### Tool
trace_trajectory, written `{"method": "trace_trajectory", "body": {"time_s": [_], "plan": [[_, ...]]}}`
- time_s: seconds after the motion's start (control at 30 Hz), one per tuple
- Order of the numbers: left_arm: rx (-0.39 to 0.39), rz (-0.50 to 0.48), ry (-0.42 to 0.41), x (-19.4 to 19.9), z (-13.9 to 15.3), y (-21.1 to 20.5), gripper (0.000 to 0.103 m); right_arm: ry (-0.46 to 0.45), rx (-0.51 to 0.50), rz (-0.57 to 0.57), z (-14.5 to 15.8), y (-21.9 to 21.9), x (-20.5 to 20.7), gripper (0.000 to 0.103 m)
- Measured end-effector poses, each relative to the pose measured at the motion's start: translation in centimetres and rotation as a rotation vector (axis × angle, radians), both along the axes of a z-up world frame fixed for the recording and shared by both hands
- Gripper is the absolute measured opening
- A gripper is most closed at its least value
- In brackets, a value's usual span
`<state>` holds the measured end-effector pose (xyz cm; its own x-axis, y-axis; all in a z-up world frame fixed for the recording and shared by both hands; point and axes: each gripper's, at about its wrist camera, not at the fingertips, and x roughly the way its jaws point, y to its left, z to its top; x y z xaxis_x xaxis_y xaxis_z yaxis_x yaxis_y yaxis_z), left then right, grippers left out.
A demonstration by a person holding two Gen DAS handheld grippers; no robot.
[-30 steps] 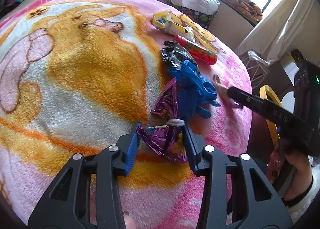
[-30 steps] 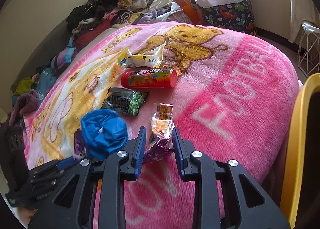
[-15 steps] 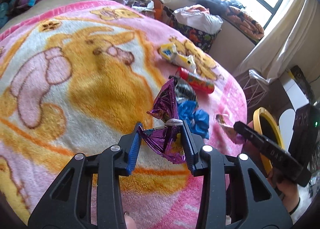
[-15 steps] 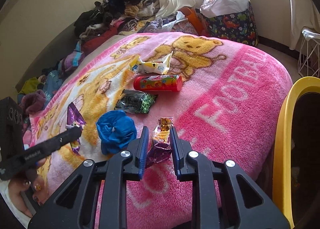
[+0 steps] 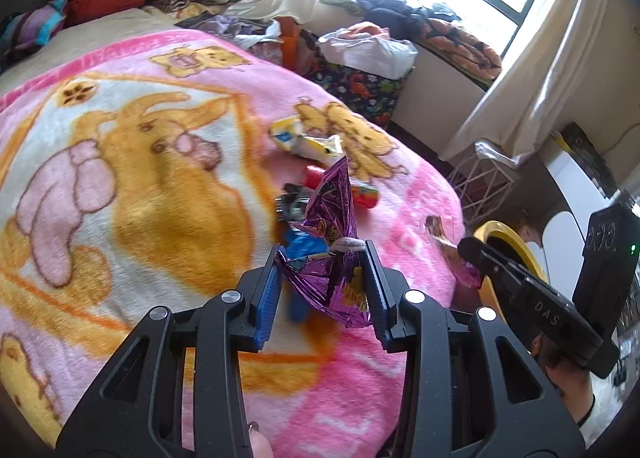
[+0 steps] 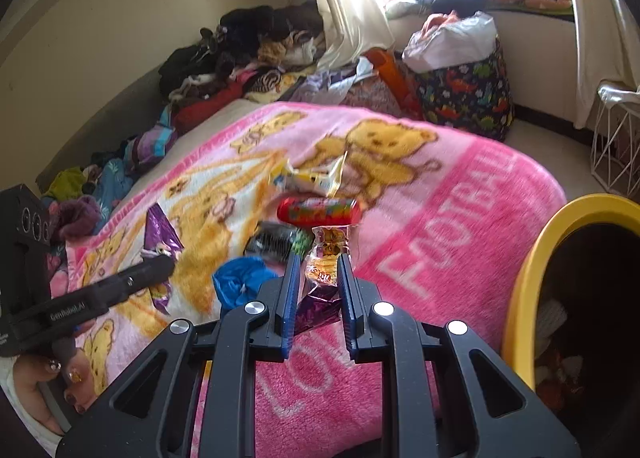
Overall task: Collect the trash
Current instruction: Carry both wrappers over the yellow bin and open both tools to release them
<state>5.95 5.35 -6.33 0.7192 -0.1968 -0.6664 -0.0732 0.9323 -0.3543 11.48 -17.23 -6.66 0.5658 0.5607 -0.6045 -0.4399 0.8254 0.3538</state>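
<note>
Left claw [image 5: 322,278] around purple wrapper [image 5: 332,254], above blanket [image 5: 140,186]

Most of the blanket [image 6: 460,194] lay bare, wide along its near edge and right side. Toward the middle a red tube [image 6: 318,210], yellow carton [image 6: 308,178], dark packet [image 6: 276,240] and blue bag [image 6: 240,282] clustered close together, blocking passage. The yellow bin [image 6: 560,242] stood against the right edge, mouth unobstructed. Clothes [image 6: 248,46] crowded the far-left corner.
</note>
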Motion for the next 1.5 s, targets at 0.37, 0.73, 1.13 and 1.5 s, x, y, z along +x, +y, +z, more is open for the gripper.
{"method": "trace_trajectory", "body": {"time_s": [0.37, 0.73, 1.13, 1.5], "plan": [[0.017, -0.100, -0.039, 1.0, 1.8, -4.5, 0.031, -0.075, 0.050, -0.102, 3.0, -5.0, -0.3, 0.017], [0.020, -0.192, -0.077, 1.8, 3.1, -9.0, 0.031, -0.118, 0.082, -0.242, 4.4, -11.1, -0.4, 0.017], [0.017, -0.274, -0.110, 2.4, 4.3, -13.3, 0.031, -0.122, 0.105, -0.344, 4.4, -15.6, -1.2, 0.017], [0.019, -0.326, -0.125, 2.7, 4.9, -16.0, 0.031, -0.111, 0.117, -0.406, 3.6, -18.2, -1.8, 0.017]]}}
